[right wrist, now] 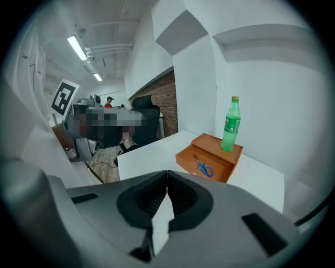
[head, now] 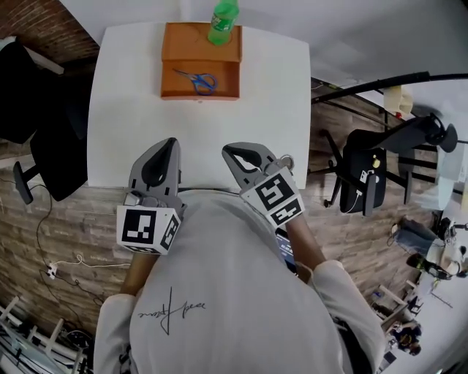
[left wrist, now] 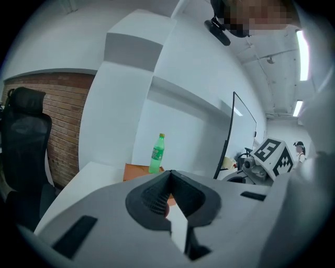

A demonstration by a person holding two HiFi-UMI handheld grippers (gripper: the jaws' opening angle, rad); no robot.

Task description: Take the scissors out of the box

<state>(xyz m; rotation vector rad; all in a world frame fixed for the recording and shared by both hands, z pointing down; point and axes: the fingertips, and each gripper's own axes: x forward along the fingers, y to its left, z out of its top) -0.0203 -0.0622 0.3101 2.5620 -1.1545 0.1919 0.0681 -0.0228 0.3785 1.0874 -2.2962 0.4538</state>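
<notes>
A pair of blue-handled scissors (head: 199,79) (right wrist: 204,167) lies in the open tray of an orange box (head: 183,44) (right wrist: 184,157) at the far end of the white table (head: 124,109). A green bottle (head: 223,20) (right wrist: 230,124) (left wrist: 156,153) stands on the box's lid. Both grippers hover over the table's near edge, well short of the box (left wrist: 135,170). My left gripper (head: 172,142) (left wrist: 168,172) has its jaws together with nothing between them. My right gripper (head: 228,151) (right wrist: 167,172) is likewise shut and empty.
Black office chairs stand left of the table (head: 44,146) and to its right (head: 369,164). A brick wall (head: 36,22) runs at the far left. Cables and a socket strip (head: 51,270) lie on the wood floor.
</notes>
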